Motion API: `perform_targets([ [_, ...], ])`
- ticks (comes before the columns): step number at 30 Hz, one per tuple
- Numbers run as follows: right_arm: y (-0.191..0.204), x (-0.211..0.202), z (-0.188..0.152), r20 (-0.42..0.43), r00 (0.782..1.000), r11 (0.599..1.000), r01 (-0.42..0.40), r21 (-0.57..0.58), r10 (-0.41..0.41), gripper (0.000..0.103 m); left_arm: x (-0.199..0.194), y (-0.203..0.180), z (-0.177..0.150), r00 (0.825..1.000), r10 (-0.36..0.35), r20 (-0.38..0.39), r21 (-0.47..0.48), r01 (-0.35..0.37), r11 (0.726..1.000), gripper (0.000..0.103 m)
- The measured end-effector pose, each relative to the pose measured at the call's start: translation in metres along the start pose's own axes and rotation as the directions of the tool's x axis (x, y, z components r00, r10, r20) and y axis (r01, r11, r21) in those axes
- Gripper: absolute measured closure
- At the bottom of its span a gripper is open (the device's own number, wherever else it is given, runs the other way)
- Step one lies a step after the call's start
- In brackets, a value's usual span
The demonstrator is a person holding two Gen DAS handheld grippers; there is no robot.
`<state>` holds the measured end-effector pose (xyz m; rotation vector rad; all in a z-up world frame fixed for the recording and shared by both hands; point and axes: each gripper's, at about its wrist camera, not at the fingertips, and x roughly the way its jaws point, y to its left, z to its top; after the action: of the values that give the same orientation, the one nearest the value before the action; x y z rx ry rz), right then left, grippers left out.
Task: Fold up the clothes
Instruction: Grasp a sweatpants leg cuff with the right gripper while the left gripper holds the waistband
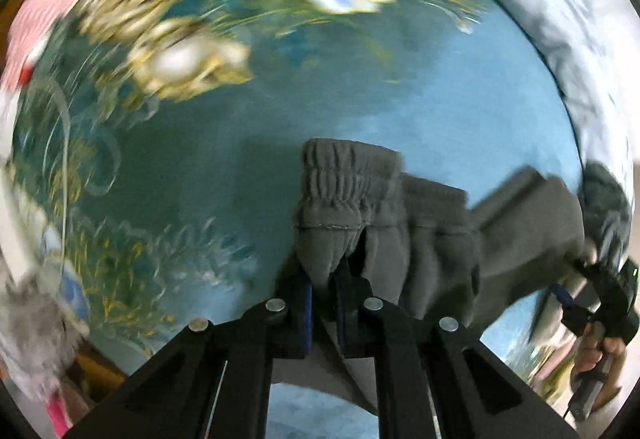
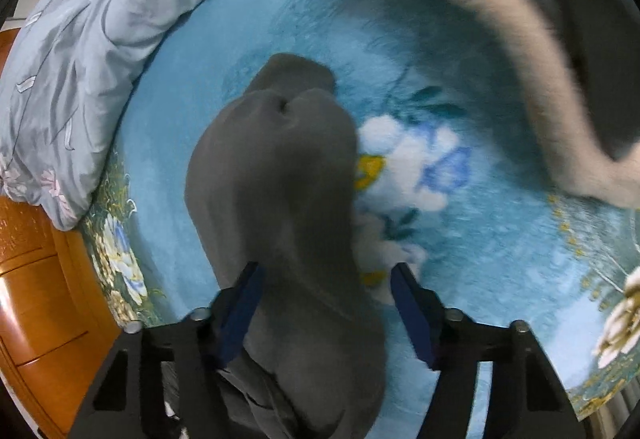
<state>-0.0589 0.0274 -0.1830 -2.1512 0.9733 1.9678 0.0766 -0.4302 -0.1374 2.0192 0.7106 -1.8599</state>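
Note:
In the left wrist view my left gripper (image 1: 324, 279) is shut on the gathered elastic waistband of grey trousers (image 1: 348, 191) and holds it above the blue flowered bedspread (image 1: 224, 159). The grey cloth stretches right toward my right gripper (image 1: 560, 295), which a hand holds at the frame's edge. In the right wrist view my right gripper (image 2: 326, 275) stands open, with a grey fold of the trousers (image 2: 280, 167) hanging between and over its blue pads; its fingers (image 2: 408, 303) do not pinch the cloth.
A crumpled pale blue quilt (image 2: 68, 59) lies along the bed's far side. An orange wooden drawer unit (image 2: 36, 303) stands beside the bed. A grey garment with cream fleece lining (image 2: 520, 51) lies at the upper right. A red striped cloth (image 1: 40, 23) lies at the left.

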Motion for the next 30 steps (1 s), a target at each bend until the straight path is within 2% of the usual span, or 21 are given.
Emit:
perform_targets([
  [2, 0.005, 0.005, 0.001, -0.010, 1.000, 1.000, -0.014, -0.002, 0.014, 0.065, 0.002, 0.012, -0.003, 1.000, -0.015, -0.013, -0.063, 0.014, 0.998, 0.094],
  [3, 0.008, 0.005, 0.000, -0.011, 1.000, 1.000, -0.020, -0.005, 0.019, 0.078, 0.004, 0.014, -0.005, 1.000, -0.022, -0.018, -0.087, 0.020, 0.996, 0.094],
  [5, 0.010, 0.002, -0.004, -0.003, 0.999, 0.999, -0.033, -0.012, 0.033, 0.096, 0.005, 0.016, -0.007, 0.999, -0.030, -0.020, -0.107, 0.027, 0.994, 0.094],
  [9, 0.007, -0.025, -0.015, 0.053, 0.994, 0.995, -0.097, -0.018, 0.098, 0.099, 0.000, -0.003, -0.005, 0.999, -0.046, -0.001, -0.038, 0.046, 0.998, 0.095],
  [13, -0.008, -0.062, -0.029, 0.119, 0.978, 0.986, -0.170, -0.001, 0.168, 0.100, -0.022, -0.022, -0.007, 0.996, -0.088, 0.022, 0.029, 0.087, 0.996, 0.096],
  [19, -0.051, -0.133, -0.072, 0.250, 0.931, 0.958, -0.284, 0.034, 0.267, 0.100, -0.037, -0.048, -0.034, 0.985, -0.169, 0.039, 0.162, 0.161, 0.974, 0.096],
  [24, -0.093, -0.194, -0.111, 0.363, 0.871, 0.925, -0.376, 0.058, 0.332, 0.100, -0.073, -0.073, -0.073, 0.963, -0.268, 0.015, 0.326, 0.249, 0.912, 0.097],
  [27, -0.136, -0.231, -0.137, 0.451, 0.835, 0.912, -0.398, 0.101, 0.315, 0.100, -0.093, -0.087, -0.097, 0.942, -0.337, -0.003, 0.416, 0.307, 0.856, 0.097],
  [30, -0.171, -0.272, -0.159, 0.532, 0.799, 0.913, -0.393, 0.112, 0.279, 0.100, -0.106, -0.084, -0.110, 0.927, -0.375, 0.005, 0.445, 0.334, 0.831, 0.097],
])
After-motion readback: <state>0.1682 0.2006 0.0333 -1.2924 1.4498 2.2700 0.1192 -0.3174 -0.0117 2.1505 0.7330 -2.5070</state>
